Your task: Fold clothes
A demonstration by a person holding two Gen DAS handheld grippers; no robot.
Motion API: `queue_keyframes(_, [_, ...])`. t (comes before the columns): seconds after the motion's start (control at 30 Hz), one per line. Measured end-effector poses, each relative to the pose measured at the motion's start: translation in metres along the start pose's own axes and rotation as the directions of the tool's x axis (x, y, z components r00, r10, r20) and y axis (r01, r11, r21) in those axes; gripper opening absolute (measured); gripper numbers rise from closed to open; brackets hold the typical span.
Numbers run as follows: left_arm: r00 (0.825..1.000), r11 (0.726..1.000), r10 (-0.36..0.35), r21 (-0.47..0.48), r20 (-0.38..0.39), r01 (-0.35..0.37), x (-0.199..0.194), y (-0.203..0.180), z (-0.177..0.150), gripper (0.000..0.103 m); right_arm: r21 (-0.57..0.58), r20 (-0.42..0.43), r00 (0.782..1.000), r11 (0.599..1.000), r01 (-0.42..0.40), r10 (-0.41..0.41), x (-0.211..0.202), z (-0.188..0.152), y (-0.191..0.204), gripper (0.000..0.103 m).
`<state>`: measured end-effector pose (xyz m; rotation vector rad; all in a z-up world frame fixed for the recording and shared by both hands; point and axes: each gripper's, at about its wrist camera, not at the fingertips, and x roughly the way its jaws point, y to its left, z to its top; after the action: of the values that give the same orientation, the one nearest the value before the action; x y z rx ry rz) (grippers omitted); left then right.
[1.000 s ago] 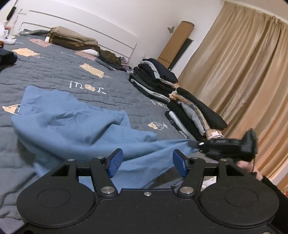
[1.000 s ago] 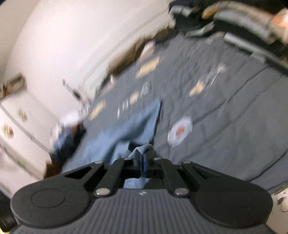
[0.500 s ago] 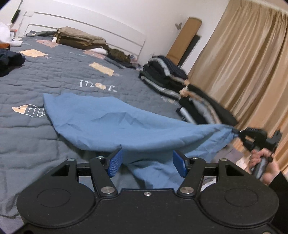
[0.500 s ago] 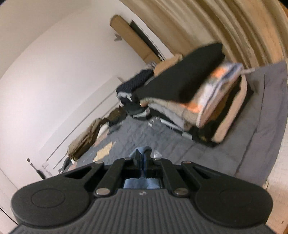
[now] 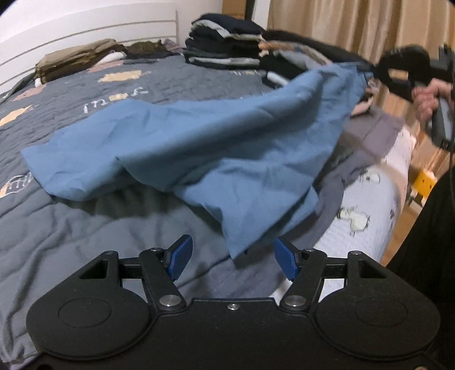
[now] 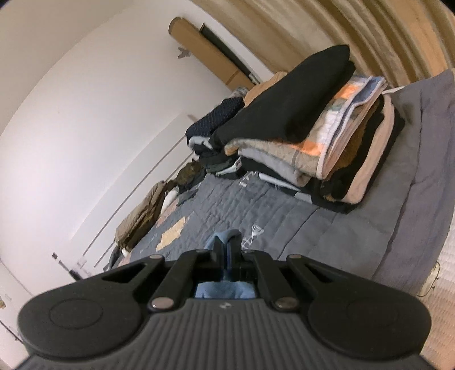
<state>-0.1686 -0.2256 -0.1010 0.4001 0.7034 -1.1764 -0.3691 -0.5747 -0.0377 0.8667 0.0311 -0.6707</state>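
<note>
A blue garment (image 5: pixel 216 142) is stretched across the grey quilted bed (image 5: pixel 85 227). Its left part rests on the quilt; its right corner is lifted. My right gripper (image 5: pixel 369 67) is shut on that raised corner at the upper right of the left wrist view. In the right wrist view, blue cloth (image 6: pixel 224 237) is pinched between the closed fingers of my right gripper (image 6: pixel 227 247). My left gripper (image 5: pixel 233 256) is open and empty. A hanging lower corner of the garment dangles just above and between its blue pads (image 5: pixel 180 256).
Stacks of folded clothes (image 5: pixel 227 48) (image 6: pixel 298 128) sit along the far side of the bed. More brown and olive clothing (image 5: pixel 76 57) lies by the white headboard. Tan curtains (image 5: pixel 355 22) hang on the right. The bed's edge with a white printed sheet (image 5: pixel 364 213) drops away at right.
My right gripper has pulled the garment's corner higher and further right, drawing the cloth taut and lifting it off the quilt. My left gripper has stayed open and turned toward the hanging lower corner.
</note>
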Motion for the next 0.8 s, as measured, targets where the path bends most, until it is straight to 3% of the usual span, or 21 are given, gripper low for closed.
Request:
queue_keyframes(0.1, [1.0,1.0,0.008,0.001,-0.017,-0.008,0.005,0.001,-0.002,0.063,-0.053,-0.087,0.994,0.997,0.061,-0.065,0.008,-0.004,0.001,0.004])
queue_keyframes(0.17, [1.0,1.0,0.007,-0.004,-0.024,-0.007,0.007,0.002,-0.002,0.063,-0.15,-0.098,0.984,0.979,0.135,-0.15,0.011,-0.008,0.006,0.006])
queue_keyframes(0.33, [1.0,1.0,-0.009,-0.003,-0.014,0.009,0.007,0.0,0.005,0.063,-0.342,0.023,0.967,0.907,0.245,-0.252,-0.004,-0.006,0.016,0.019])
queue_keyframes(0.5, [1.0,1.0,-0.026,0.007,-0.009,0.026,0.009,-0.006,0.01,0.063,-0.433,0.142,0.954,0.851,0.298,-0.263,-0.031,0.002,0.026,0.037])
queue_keyframes(0.6, [0.999,1.0,-0.024,0.02,-0.029,0.024,0.016,-0.01,0.01,0.063,-0.473,0.015,0.991,0.872,0.127,-0.136,-0.036,0.005,0.038,0.038])
queue_keyframes(0.67, [0.999,0.999,-0.02,0.028,-0.037,0.021,0.019,-0.012,0.01,0.063,-0.487,-0.152,0.988,0.872,-0.058,-0.02,-0.033,-0.005,0.049,0.038])
queue_keyframes(0.7, [0.999,0.999,-0.017,0.029,-0.038,0.018,0.021,-0.012,0.01,0.063,-0.491,-0.242,0.97,0.858,-0.154,0.036,-0.03,-0.015,0.055,0.038])
queue_keyframes(0.77, [0.999,1.0,-0.003,0.027,-0.044,0.004,0.023,-0.012,0.01,0.059,-0.498,-0.397,0.91,0.804,-0.326,0.123,-0.026,-0.038,0.07,0.038])
queue_keyframes(0.8, [0.999,1.0,0.005,0.027,-0.045,-0.003,0.023,-0.011,0.011,0.045,-0.524,-0.435,0.891,0.767,-0.37,0.132,-0.023,-0.051,0.077,0.038])
